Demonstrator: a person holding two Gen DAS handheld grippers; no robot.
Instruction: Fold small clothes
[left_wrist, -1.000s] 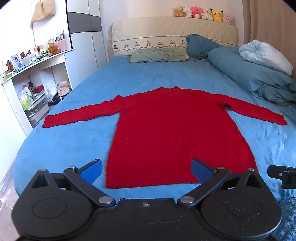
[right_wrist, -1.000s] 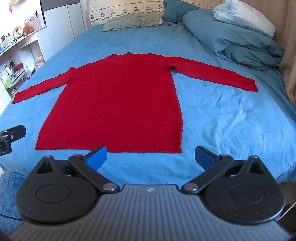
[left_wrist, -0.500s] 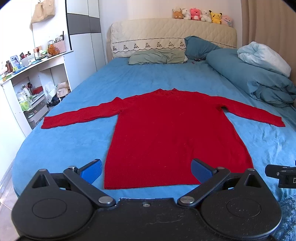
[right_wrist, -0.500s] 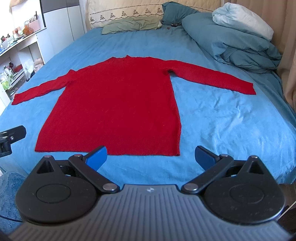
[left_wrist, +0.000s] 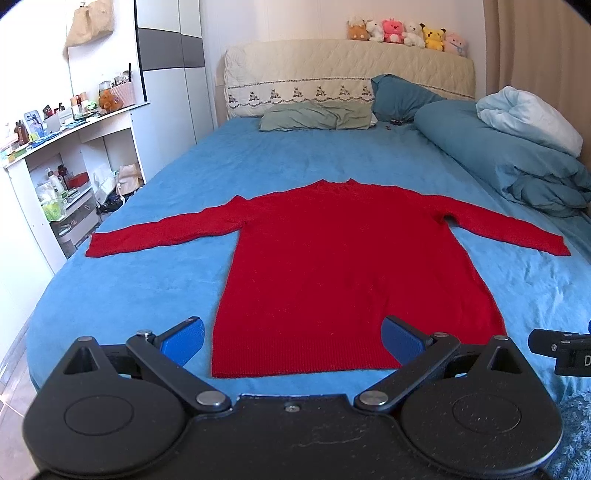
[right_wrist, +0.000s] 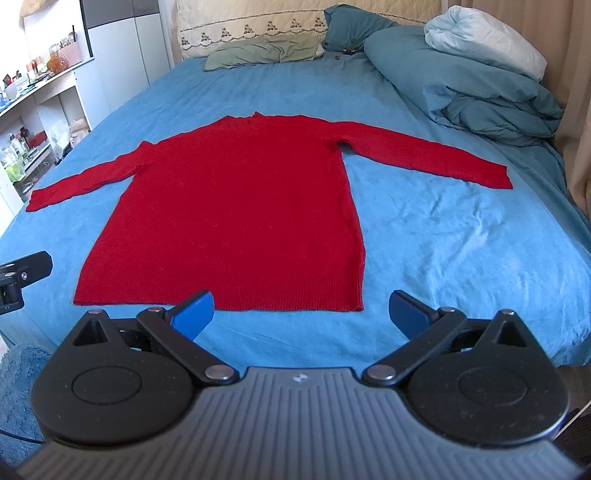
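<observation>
Hand-held gripper (right_wrist: 301, 312) near unobstructed sweater (right_wrist: 236, 206)

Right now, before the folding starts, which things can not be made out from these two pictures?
- Left wrist view: a stretch of the red sweater hem is covered by the left gripper, whose fingers stand apart.
- Same view: the right gripper is cut off by the right edge.
- Right wrist view: the bed foot edge is hidden behind that gripper's body.
- Both views: the shelf items are too small to name.
</observation>
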